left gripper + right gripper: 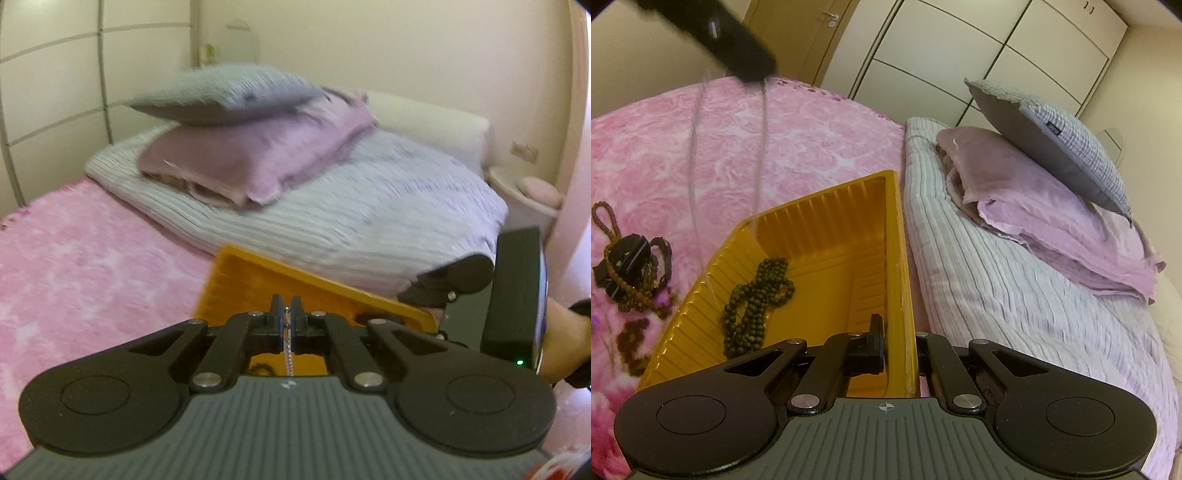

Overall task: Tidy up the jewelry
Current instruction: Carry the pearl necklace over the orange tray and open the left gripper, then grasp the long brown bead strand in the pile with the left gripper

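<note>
Pinching a thin silver chain (288, 349) between its closed jaws, the left hand-held gripper (287, 314) hangs it above the yellow tray (827, 236), while the right hand-held gripper (895, 341) clamps the tray's near wall to steady it. Judging by this, the chain is mid-transfer and next needs lowering beside the dark bead necklace (757, 295) inside before release. Left of the tray, more beads and bracelets (628, 266) wait on the pink bedspread (798, 133).
</note>
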`<state>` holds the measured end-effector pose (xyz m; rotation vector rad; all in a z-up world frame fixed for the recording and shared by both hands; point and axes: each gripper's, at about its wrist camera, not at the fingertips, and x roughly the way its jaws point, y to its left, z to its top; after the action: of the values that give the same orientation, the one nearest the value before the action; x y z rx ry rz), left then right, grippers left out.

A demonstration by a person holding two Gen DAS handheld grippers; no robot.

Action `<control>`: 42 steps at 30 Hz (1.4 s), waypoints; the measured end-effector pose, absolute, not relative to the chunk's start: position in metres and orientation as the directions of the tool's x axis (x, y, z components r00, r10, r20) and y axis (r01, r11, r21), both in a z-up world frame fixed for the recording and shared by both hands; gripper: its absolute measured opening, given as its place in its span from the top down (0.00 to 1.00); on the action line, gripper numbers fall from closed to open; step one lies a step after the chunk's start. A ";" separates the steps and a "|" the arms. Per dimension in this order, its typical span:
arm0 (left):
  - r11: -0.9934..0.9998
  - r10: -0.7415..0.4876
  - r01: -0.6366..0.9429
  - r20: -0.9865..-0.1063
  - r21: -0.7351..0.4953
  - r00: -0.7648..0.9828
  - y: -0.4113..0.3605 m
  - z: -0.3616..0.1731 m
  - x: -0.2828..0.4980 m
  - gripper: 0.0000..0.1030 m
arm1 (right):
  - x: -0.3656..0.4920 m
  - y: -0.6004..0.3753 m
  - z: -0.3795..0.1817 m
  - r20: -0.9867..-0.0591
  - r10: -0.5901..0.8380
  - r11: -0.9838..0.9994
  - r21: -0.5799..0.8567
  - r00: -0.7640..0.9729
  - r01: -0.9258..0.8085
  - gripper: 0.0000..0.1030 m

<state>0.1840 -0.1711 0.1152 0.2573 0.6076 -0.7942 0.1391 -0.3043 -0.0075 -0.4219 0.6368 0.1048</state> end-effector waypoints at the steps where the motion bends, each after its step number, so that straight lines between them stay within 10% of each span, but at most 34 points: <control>1: 0.674 -0.590 0.738 -0.610 -0.012 0.529 -0.177 0.110 0.186 0.97 | 0.139 -0.305 -0.008 -0.597 -0.033 0.910 -0.349 0.802 -0.223 0.96; 12: 0.664 -0.565 0.747 -0.673 -0.028 0.478 -0.194 0.083 0.200 0.97 | 0.140 -0.307 -0.008 -0.599 -0.024 0.915 -0.336 0.801 -0.224 0.96; 21: 0.706 -0.550 0.707 -0.665 -0.047 0.505 -0.178 0.088 0.209 0.78 | 0.139 -0.308 -0.008 -0.600 -0.024 0.916 -0.333 0.800 -0.222 0.96; 42: 0.926 -0.292 0.378 -0.620 0.009 0.729 -0.003 0.055 0.173 0.70 | 0.134 -0.308 -0.009 -0.600 -0.028 0.916 -0.336 0.800 -0.220 0.96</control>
<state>0.1735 -0.0030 0.0554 0.1383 0.6581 -0.3704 0.1344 -0.3078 -0.0092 -0.4069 0.6399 0.1060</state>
